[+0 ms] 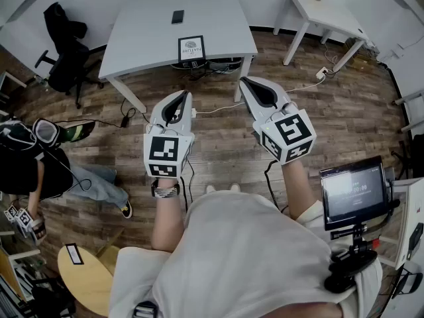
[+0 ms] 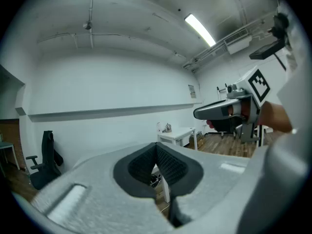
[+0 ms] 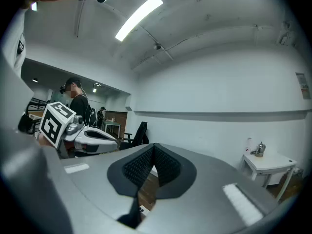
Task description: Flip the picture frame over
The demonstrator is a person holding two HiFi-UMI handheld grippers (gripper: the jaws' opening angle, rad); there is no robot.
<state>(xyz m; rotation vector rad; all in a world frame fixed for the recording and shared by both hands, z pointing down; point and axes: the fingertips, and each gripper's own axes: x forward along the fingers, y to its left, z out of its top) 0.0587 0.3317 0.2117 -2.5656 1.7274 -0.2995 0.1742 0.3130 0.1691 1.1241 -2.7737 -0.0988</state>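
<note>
i've got left tongs point(image 1: 180, 98) and right tongs point(image 1: 250, 83) both pressed together, nothing between them. picture frame point(image 1: 191, 49) sits at the near edge of the tabletop point(image 1: 149, 25), well apart from both.
</note>
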